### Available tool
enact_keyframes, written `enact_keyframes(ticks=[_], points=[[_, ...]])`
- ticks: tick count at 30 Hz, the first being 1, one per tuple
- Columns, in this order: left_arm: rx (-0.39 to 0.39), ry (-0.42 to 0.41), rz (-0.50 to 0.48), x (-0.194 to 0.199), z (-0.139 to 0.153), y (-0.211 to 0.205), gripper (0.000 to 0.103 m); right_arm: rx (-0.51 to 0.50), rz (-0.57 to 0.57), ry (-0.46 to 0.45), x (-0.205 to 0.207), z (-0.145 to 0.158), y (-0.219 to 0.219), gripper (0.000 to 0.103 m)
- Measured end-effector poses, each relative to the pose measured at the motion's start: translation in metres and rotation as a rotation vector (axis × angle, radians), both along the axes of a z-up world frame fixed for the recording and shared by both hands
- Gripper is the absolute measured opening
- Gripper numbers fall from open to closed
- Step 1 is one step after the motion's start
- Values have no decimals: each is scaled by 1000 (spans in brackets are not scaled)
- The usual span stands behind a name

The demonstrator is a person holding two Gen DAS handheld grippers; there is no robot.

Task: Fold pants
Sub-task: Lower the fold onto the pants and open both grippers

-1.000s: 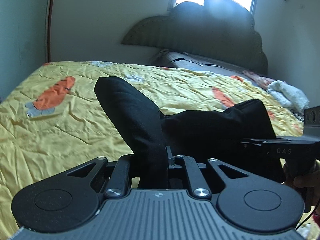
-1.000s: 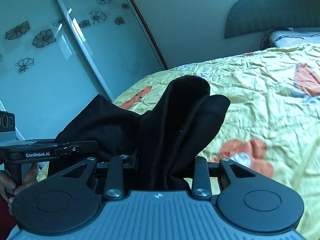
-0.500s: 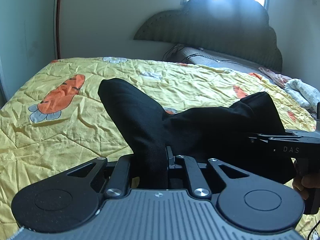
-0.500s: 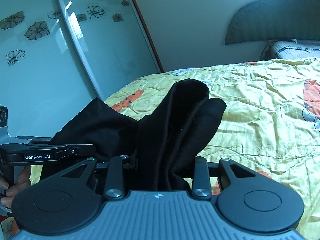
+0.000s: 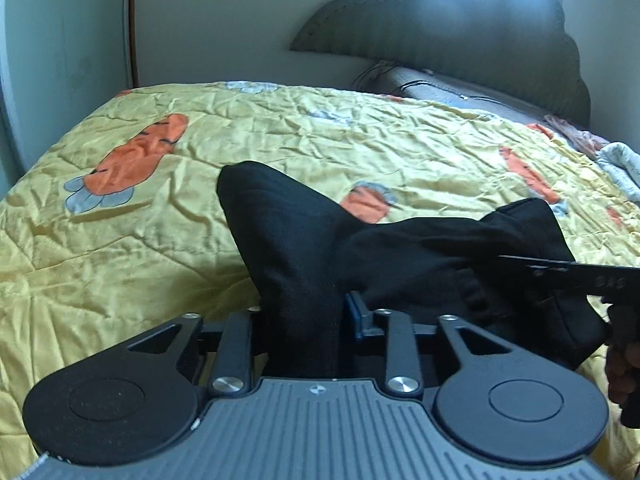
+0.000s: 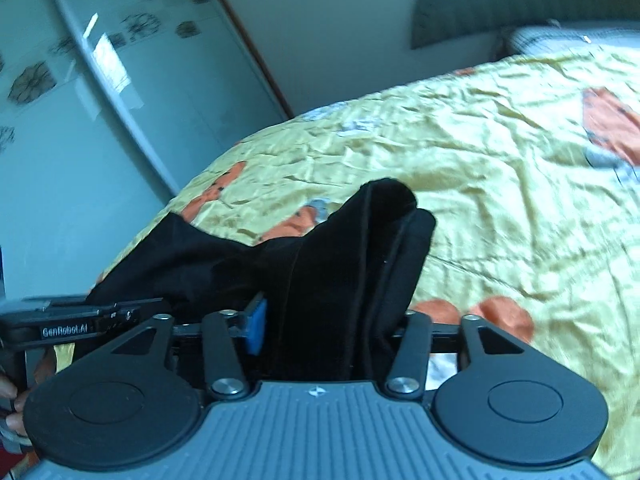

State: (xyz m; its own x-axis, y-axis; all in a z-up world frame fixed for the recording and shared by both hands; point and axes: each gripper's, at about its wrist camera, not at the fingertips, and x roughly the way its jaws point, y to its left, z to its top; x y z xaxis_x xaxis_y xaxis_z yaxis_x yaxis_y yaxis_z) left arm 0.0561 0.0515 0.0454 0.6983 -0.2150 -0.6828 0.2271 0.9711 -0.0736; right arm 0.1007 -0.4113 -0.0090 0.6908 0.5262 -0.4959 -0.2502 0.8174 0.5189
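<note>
Hiding both fingertips: black pants (image 5: 304, 280)

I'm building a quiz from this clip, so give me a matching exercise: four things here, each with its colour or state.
Things:
1. pants
2. quilt
3. left gripper
4. headboard

Descriptions:
A. yellow with orange carrots
B. dark padded, against the wall
C. black, held above the bed
D. clamped on black cloth

Pairs: 1-C, 2-A, 3-D, 4-B
</note>
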Motion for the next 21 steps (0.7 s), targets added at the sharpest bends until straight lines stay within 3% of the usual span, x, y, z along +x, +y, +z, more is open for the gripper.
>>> enact_keyframes(ticks=[2,4,6,9,11,14,16,19,21], points=[[-3,8,16,0,-1,5,42,28,-27,21,-3,-4,-8,57],[5,6,45,-2,-2,12,58,33,-53,31,-7,-4,-16,59],[48,-17,93,-7,0,15,65,8,-85,32,-13,1,-21,62],[76,-16,158,-14,4,27,82,-160,-198,-20,-32,18,-17,67],[26,-4,198,-24,8,38,82,-300,-261,-111,-51,31,-7,68],[-37,-5,216,-42,12,45,82,-361,-168,-234,-79,42,10,69],[-19,13,219,-47,9,40,82,-404,-53,-269,-91,41,29,68],[30,38,215,-44,-4,30,83,-498,67,-246,-93,33,61,67],[34,37,231,-44,-7,30,84,-584,64,-223,-89,24,73,67]])
